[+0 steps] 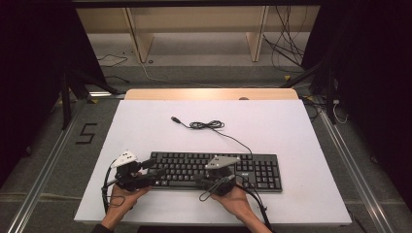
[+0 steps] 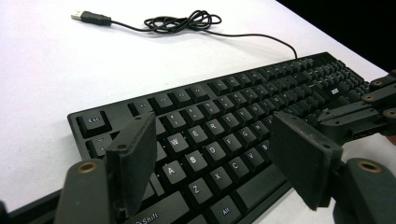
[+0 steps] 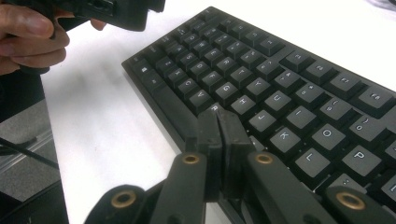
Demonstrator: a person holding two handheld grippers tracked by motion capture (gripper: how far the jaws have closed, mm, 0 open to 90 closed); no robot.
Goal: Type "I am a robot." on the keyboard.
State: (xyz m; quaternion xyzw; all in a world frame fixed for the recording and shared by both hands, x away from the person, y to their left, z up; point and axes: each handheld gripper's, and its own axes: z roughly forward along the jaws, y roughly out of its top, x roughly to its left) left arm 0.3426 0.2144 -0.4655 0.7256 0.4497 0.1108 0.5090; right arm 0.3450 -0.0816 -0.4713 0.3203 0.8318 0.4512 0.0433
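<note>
A black keyboard [image 1: 262, 170] [image 2: 233, 116] [image 3: 280, 93] lies across the near part of the white table top [image 1: 145, 126]. Its thin cable [image 1: 206, 125] [image 2: 182, 21] is loosely coiled behind it and ends in a USB plug [image 1: 175, 119] [image 2: 88, 17]. My left gripper [image 1: 155, 172] [image 2: 215, 135] hovers open over the keyboard's left end, with only keys showing between its pads. My right gripper [image 1: 201, 178] [image 3: 218, 122] is shut, pads pressed together on nothing, low over the keyboard's front edge by the space bar. Each gripper sees the other: the right gripper [image 2: 364, 116], the left gripper [image 3: 107, 9].
Bare white surface stretches behind and to both sides of the keyboard. A wooden strip [image 1: 209, 93] borders the table's far edge. Beyond it stand wooden shelf legs [image 1: 138, 43] and loose floor cables [image 1: 286, 48]. Dark stands flank both sides.
</note>
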